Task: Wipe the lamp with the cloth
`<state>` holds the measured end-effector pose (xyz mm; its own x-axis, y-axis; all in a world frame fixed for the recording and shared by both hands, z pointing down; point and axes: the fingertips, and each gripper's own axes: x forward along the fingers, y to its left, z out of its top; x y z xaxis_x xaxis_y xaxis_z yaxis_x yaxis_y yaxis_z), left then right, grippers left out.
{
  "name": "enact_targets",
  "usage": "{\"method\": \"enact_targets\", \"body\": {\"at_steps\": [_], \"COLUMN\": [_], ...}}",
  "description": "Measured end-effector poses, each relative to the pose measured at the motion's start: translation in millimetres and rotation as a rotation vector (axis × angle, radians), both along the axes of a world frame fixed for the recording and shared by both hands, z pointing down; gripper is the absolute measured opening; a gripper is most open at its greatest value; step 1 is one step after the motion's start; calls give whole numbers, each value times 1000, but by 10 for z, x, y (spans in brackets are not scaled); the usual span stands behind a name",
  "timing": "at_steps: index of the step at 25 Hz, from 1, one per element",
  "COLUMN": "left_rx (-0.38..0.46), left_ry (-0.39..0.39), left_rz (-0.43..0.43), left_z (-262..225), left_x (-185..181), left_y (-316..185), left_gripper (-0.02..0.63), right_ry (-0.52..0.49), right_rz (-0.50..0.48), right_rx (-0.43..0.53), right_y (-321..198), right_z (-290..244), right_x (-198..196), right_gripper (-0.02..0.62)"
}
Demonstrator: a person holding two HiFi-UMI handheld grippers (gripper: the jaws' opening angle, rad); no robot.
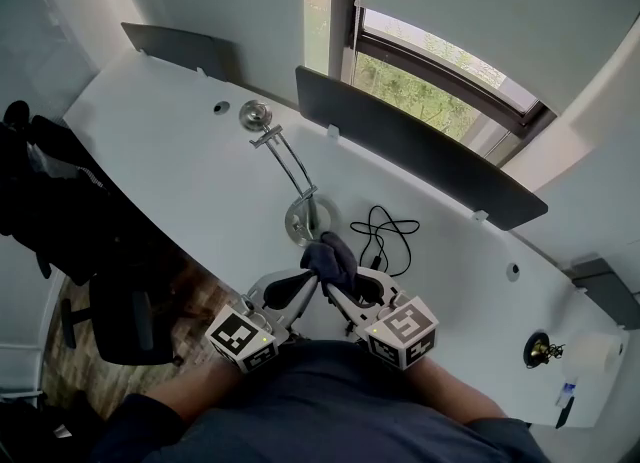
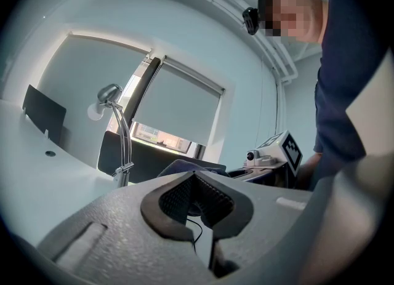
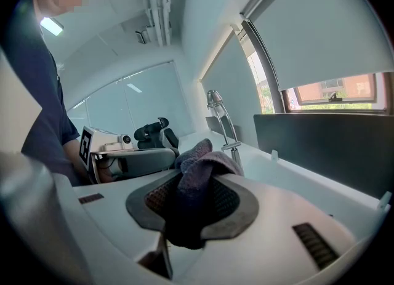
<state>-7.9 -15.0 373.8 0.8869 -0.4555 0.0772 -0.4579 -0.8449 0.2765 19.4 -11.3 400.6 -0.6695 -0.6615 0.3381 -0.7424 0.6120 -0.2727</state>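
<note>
A chrome desk lamp point(image 1: 300, 217) stands on the white desk point(image 1: 170, 151), its thin arm leaning back to a round head point(image 1: 255, 113). My right gripper point(image 1: 336, 279) is shut on a dark blue-grey cloth point(image 1: 330, 254), held just in front of the lamp base. In the right gripper view the cloth point(image 3: 196, 182) bulges up between the pads, with the lamp point(image 3: 223, 124) beyond. My left gripper point(image 1: 310, 283) sits beside it, tips together and empty. The left gripper view shows the lamp point(image 2: 123, 136) ahead on the left and the cloth point(image 2: 188, 167) past its pads.
A coiled black cable point(image 1: 385, 236) lies right of the lamp base. Dark divider panels point(image 1: 420, 146) line the desk's far edge under the window. A black office chair point(image 1: 125, 321) and dark bags point(image 1: 40, 176) stand left. A paper roll point(image 1: 595, 351) sits far right.
</note>
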Motion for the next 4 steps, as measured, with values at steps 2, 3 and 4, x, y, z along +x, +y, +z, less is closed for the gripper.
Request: {"method": "enact_targets", "body": {"at_steps": [2,3,4], "left_rx": [-1,-1,0], "left_ry": [-2,-3,-4], "left_rz": [-1,-1,-2], "left_z": [10,14,17], "left_x": [-10,-15,-20], "left_y": [13,19,24], "left_gripper": [6,6,6], "right_ry": [0,0,0], "right_rz": [-1,-1,-2], "right_rx": [-1,-1,-1], "right_y": [10,16,21], "right_z": [2,2,2], "right_x": [-8,-13,-17], "right_gripper": [114,114,114]}}
